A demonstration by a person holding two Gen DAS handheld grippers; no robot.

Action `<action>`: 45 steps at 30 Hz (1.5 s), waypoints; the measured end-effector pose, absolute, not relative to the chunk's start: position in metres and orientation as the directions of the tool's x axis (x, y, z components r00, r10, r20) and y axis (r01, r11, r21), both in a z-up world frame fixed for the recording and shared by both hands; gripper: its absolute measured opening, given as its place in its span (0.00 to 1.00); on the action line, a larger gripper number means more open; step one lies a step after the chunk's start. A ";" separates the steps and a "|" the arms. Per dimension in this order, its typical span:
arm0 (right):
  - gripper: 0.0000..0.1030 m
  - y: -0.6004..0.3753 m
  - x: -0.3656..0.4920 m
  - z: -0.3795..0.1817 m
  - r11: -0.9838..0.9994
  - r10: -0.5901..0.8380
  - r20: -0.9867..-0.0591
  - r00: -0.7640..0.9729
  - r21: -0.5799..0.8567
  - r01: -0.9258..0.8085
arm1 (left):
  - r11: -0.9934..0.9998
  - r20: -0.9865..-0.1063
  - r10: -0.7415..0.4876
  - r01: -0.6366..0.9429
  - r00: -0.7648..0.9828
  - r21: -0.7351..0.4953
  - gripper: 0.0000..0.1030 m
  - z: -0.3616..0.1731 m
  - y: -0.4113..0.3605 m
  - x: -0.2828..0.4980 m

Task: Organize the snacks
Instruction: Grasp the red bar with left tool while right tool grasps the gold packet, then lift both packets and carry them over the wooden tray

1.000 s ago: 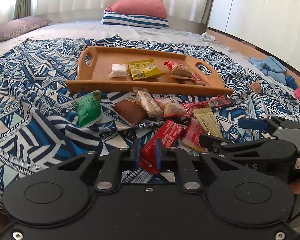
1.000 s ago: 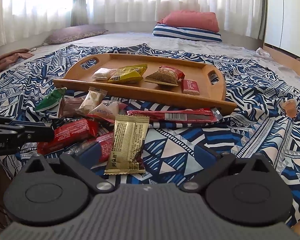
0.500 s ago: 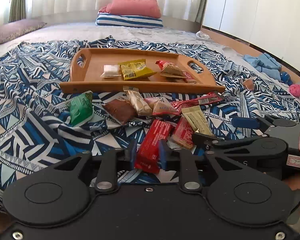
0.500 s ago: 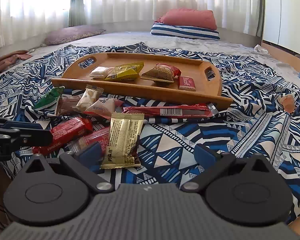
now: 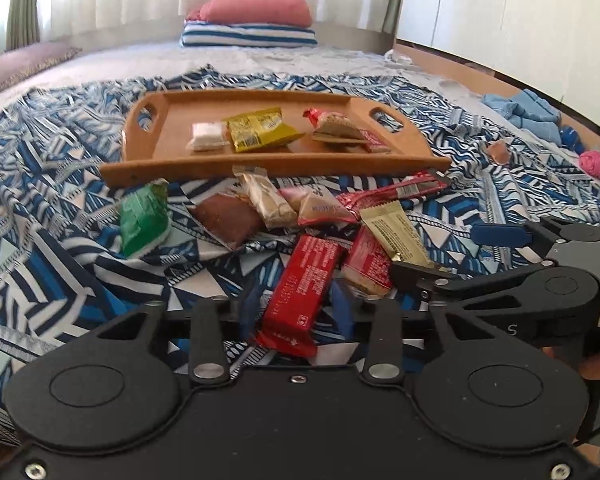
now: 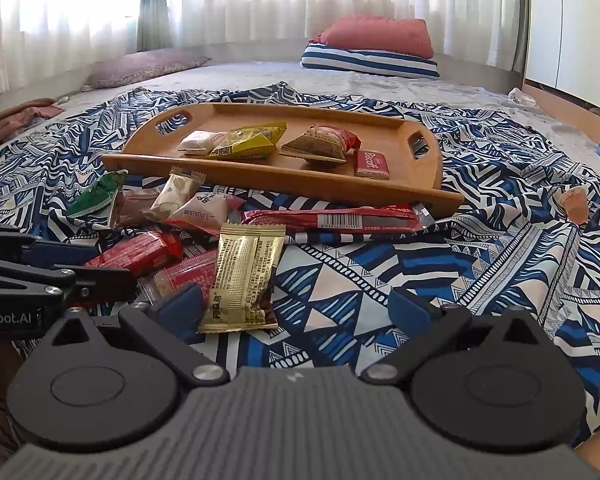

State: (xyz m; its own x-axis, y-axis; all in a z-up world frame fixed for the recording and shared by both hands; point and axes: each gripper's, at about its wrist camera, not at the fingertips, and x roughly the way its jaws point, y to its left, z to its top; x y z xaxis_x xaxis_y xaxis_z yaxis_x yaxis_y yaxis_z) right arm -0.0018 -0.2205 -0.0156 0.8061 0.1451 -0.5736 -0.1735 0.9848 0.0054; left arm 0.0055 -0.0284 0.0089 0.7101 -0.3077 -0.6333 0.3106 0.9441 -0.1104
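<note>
A wooden tray lies on a blue patterned cloth and holds several snack packets. More packets lie loose in front of it. My left gripper has its jaws around the near end of a red bar, with small gaps at the sides, so it looks open. My right gripper is open wide and empty, with a gold packet lying by its left finger. The right gripper also shows in the left wrist view.
Loose on the cloth are a green packet, a brown packet, a long red bar and a second red packet. Pillows lie at the back. Blue clothes lie at the right.
My left gripper's jaws have spread a little around the red bar, which now lies lower on the cloth. Both grippers have drawn back slightly from the tray.
</note>
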 end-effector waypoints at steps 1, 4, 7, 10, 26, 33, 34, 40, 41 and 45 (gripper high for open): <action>1.00 -0.221 -0.002 -0.016 0.985 0.145 -0.574 0.806 0.005 -0.174 | 0.943 -0.632 -0.313 0.310 0.709 -0.119 0.29 0.009 -0.028 0.006; 1.00 -0.221 -0.002 -0.016 0.985 0.145 -0.573 0.806 0.005 -0.173 | 0.941 -0.628 -0.329 0.302 0.705 -0.153 0.23 0.011 -0.025 0.005; 1.00 -0.219 -0.001 -0.015 0.984 0.149 -0.571 0.807 0.007 -0.177 | 0.945 -0.621 -0.323 0.277 0.714 -0.172 0.23 0.013 -0.022 0.005; 1.00 -0.216 0.000 -0.014 0.982 0.162 -0.567 0.807 0.013 -0.188 | 0.951 -0.619 -0.308 0.252 0.722 -0.179 0.23 0.014 -0.019 0.007; 0.87 -0.207 0.012 -0.008 0.977 0.210 -0.560 0.802 0.084 -0.197 | 0.962 -0.623 -0.267 0.163 0.735 -0.220 0.37 0.007 -0.005 0.020; 0.81 -0.208 0.017 -0.010 0.973 0.232 -0.567 0.790 0.136 -0.188 | 0.957 -0.622 -0.282 0.174 0.730 -0.230 0.24 0.005 -0.007 0.025; 0.80 -0.206 0.017 -0.010 0.972 0.235 -0.568 0.789 0.136 -0.192 | 0.954 -0.624 -0.292 0.176 0.725 -0.242 0.24 0.005 -0.007 0.025; 0.66 -0.200 0.017 -0.010 0.970 0.243 -0.564 0.789 0.132 -0.204 | 0.961 -0.622 -0.271 0.166 0.734 -0.222 0.23 0.007 -0.012 0.022; 0.58 -0.200 0.017 -0.009 0.970 0.242 -0.562 0.791 0.132 -0.203 | 0.961 -0.622 -0.270 0.164 0.735 -0.223 0.23 0.007 -0.012 0.021; 0.46 -0.199 0.016 -0.008 0.971 0.238 -0.560 0.794 0.125 -0.203 | 0.961 -0.621 -0.268 0.161 0.737 -0.224 0.22 0.009 -0.011 0.020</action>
